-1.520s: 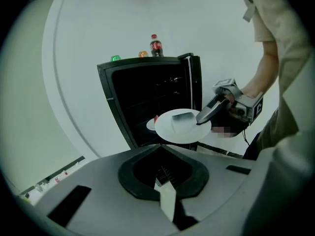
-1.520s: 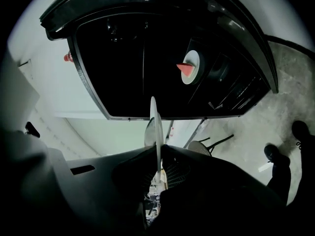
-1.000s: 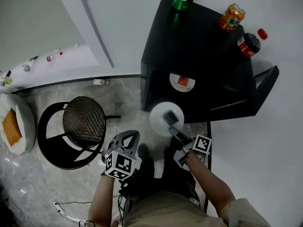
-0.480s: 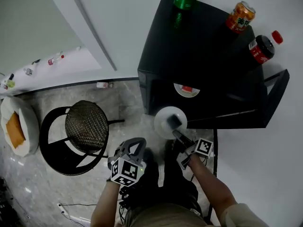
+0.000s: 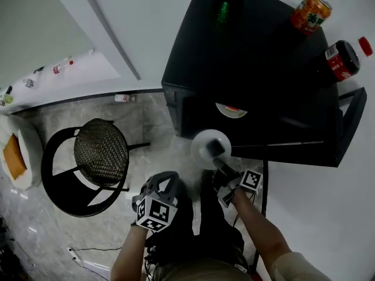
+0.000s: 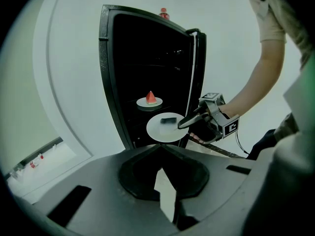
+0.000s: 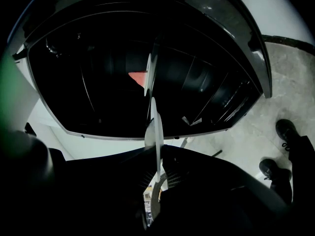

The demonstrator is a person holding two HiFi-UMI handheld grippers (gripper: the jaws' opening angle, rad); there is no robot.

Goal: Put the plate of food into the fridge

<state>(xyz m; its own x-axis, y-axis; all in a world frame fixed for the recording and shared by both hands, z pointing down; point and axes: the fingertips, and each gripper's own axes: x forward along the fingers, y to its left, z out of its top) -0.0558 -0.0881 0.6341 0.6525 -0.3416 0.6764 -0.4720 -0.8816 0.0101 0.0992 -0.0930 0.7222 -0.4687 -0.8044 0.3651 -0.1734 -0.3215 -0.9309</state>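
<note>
A black fridge (image 5: pixel 252 63) stands open on the marble floor (image 5: pixel 158 133) by a white wall, with a round chair (image 5: pixel 101 151) to its left. The right gripper (image 5: pixel 218 161) clamps its jaws on the plate (image 5: pixel 204 148). The left gripper (image 5: pixel 164 179) has its jaws pressed together, empty.

A black mesh chair (image 5: pixel 102 151) stands on marbled floor (image 5: pixel 155 122).

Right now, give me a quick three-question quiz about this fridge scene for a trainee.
1. Which gripper clamps the white plate by its rim?
2. How many drink containers stand on top of the fridge?
3. The left gripper is: A open; B shut and empty; C shut on a cup.
Key: 1 the right gripper; 2 three; 3 B.
</note>
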